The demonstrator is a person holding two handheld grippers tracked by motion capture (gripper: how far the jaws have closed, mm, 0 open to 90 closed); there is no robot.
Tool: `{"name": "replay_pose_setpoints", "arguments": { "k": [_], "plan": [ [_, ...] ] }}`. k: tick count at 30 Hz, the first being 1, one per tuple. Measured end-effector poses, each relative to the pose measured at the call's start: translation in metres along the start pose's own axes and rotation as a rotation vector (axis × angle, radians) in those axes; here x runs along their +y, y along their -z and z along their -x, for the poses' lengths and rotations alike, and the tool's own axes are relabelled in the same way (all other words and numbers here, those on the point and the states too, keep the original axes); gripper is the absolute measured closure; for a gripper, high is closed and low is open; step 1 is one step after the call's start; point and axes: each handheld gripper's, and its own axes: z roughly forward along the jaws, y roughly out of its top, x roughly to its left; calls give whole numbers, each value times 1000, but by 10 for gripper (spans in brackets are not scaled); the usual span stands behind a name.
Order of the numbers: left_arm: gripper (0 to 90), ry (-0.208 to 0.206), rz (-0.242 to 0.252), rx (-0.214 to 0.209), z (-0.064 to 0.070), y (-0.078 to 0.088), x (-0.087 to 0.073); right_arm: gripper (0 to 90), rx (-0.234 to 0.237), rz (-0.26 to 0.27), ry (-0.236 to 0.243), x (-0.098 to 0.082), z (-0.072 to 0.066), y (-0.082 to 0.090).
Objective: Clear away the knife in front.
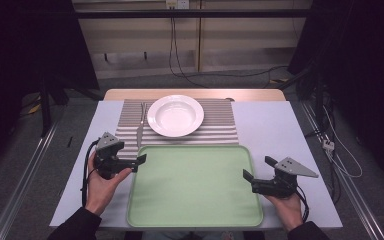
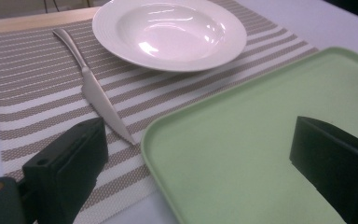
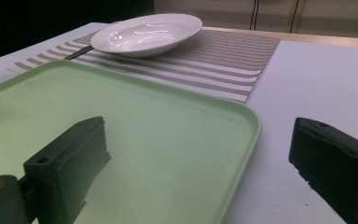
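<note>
Tray: green, empty, lower centre, nearest; light, stiff; grip by rim.
Left gripper: jaws spread, holding nothing, at tray's left edge.
Right gripper: jaws apart, holding nothing, right edge.
Knife: on striped placemat, left of plate; thin, slippery, grip handle.
Plate: white, upper centre; fragile, grip rim.
</note>
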Motion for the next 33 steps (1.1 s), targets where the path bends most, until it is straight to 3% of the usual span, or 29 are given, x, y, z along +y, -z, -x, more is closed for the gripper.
{"name": "replay_pose_setpoints", "arguments": {
  "k": [2, 6, 17, 24, 26, 30, 33],
  "plan": [
    [44, 12, -16, -16, -4, -5, 4, 42, 1, -3, -1, 0, 1, 0],
    [46, -13, -36, 6, -12, -14, 13, 43, 0, -5, 0, 0, 1, -1],
    [55, -87, -37, 97, -26, -35, 40, 42, -10, -8, 0, -1, 1, 0],
    [56, -39, -57, 121, -42, -49, 49, 43, -11, -9, 0, -1, 1, 0],
    [56, -33, -53, 145, -48, -54, 51, 43, -11, -9, -1, -1, 1, 0],
    [64, -10, -88, 119, -61, -65, 56, 43, -7, -9, -3, -1, 0, 1],
    [72, 7, -99, 126, -71, -73, 58, 43, -3, -12, -2, -1, 0, 0]
  ]
}}
